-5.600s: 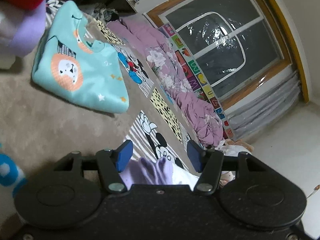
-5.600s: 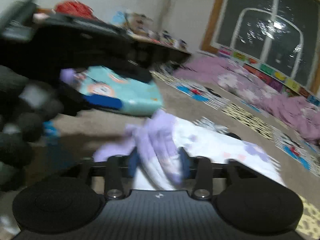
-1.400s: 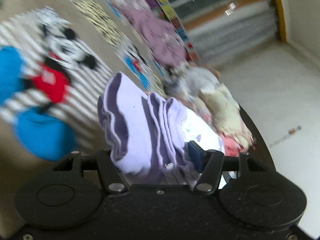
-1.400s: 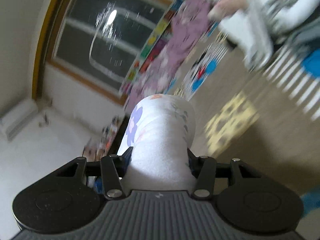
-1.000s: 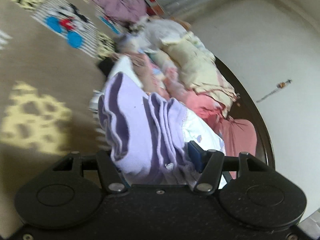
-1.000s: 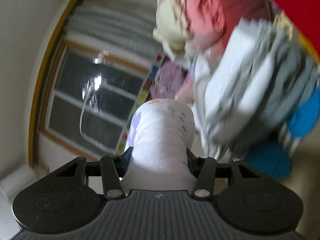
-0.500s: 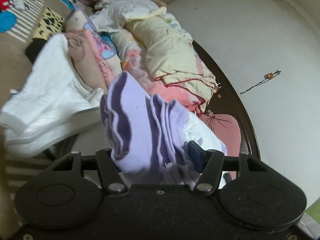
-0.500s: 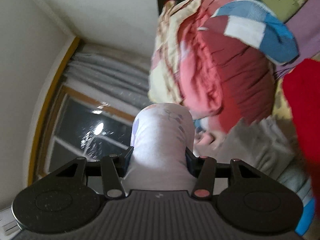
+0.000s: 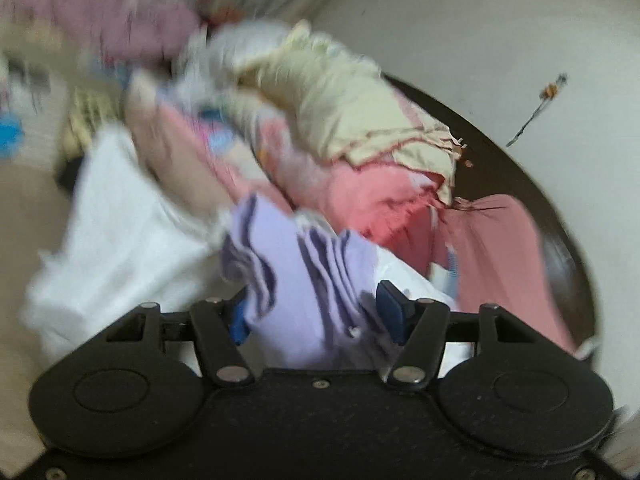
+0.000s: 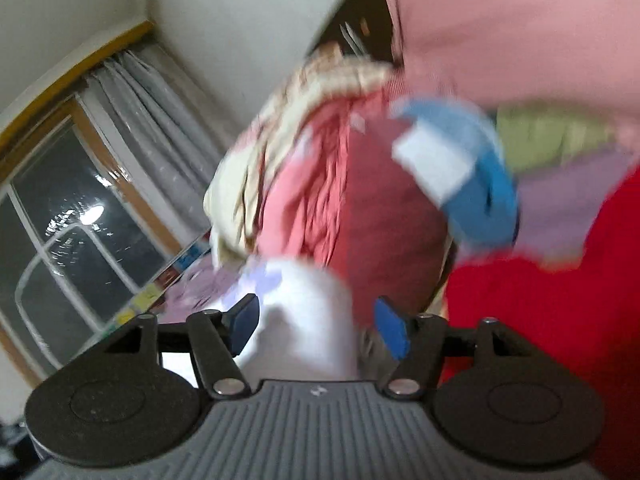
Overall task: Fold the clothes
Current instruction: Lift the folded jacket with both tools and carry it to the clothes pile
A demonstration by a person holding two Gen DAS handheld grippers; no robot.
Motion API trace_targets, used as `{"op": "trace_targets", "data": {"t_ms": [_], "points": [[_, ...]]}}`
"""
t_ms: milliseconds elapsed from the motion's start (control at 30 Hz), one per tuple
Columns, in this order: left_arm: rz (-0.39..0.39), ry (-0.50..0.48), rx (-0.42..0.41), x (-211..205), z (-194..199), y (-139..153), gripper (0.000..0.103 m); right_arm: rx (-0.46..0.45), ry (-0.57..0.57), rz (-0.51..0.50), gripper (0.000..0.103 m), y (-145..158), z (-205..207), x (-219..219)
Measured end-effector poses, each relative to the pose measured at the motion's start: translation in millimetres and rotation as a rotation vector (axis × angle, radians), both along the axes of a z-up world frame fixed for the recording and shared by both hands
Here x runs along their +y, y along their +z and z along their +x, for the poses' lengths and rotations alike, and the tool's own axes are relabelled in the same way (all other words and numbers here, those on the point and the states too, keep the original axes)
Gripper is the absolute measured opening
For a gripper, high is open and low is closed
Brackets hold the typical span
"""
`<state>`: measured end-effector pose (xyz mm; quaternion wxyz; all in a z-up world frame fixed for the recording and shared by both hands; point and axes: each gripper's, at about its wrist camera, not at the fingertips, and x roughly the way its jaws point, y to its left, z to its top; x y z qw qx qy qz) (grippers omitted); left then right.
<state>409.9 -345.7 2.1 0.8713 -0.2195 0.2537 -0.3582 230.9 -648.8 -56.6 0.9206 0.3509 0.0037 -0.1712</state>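
My left gripper [image 9: 316, 314] has its blue pads spread a little, with the folded lilac-and-white garment [image 9: 296, 280] bunched between them; the left pad shows beside the cloth. In the right wrist view my right gripper [image 10: 318, 326] has its pads apart, and the white end of the same garment [image 10: 304, 312], with lilac flowers, sits between them with a gap at the right pad. Both views are blurred.
A heap of clothes lies just ahead: cream [image 9: 344, 120], pink [image 9: 384, 204] and white [image 9: 120, 232] pieces against a dark curved headboard [image 9: 560, 216]. The right wrist view shows red [image 10: 560, 320], blue [image 10: 480, 200] and dark red [image 10: 384, 216] pieces, and a window [image 10: 72, 216] at left.
Both grippers swung from the floor mat to the clothes heap carrying the folded garment. In the last half second both sets of pads spread apart and the garment sits looser between them.
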Motion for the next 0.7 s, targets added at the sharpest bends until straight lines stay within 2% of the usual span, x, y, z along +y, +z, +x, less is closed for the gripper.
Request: {"op": "trace_targets", "data": {"t_ms": [67, 167, 333, 367, 467, 533, 600, 700], "points": [[0.040, 0.060, -0.087, 6.6, -13.6, 8.9, 0.061, -0.022, -0.031, -0.079, 0.065, 9.6, -4.7, 3.9], [0.085, 0.108, -0.219, 6.9, -26.9, 24.1, 0.062, -0.068, -0.002, -0.173, 0.065, 23.6, -2.0, 7.9], [0.156, -0.053, -0.331, -38.2, -27.6, 31.1, 0.062, -0.082, 0.135, -0.240, 0.064, 34.3, 24.9, 20.2], [0.187, -0.090, -0.346, -48.6, -28.3, 26.4, 0.062, -0.066, 0.148, -0.246, 0.064, 34.3, 27.6, 24.7], [0.299, -0.185, -0.363, -77.6, -28.5, 5.3, 0.062, 0.073, 0.166, -0.228, 0.063, 18.8, 51.8, 24.8], [0.364, -0.192, -0.365, -92.5, -24.8, -14.0, 0.061, 0.120, 0.134, -0.225, 0.062, 7.3, 60.4, 18.8], [0.378, -0.193, -0.365, -101.5, -22.1, -30.5, 0.061, 0.164, 0.131, -0.237, 0.061, 1.0, 69.1, 13.4], [0.400, -0.192, -0.360, -112.0, -20.6, -34.6, 0.061, 0.214, 0.124, -0.264, 0.062, -5.5, 78.2, 10.7]]}}
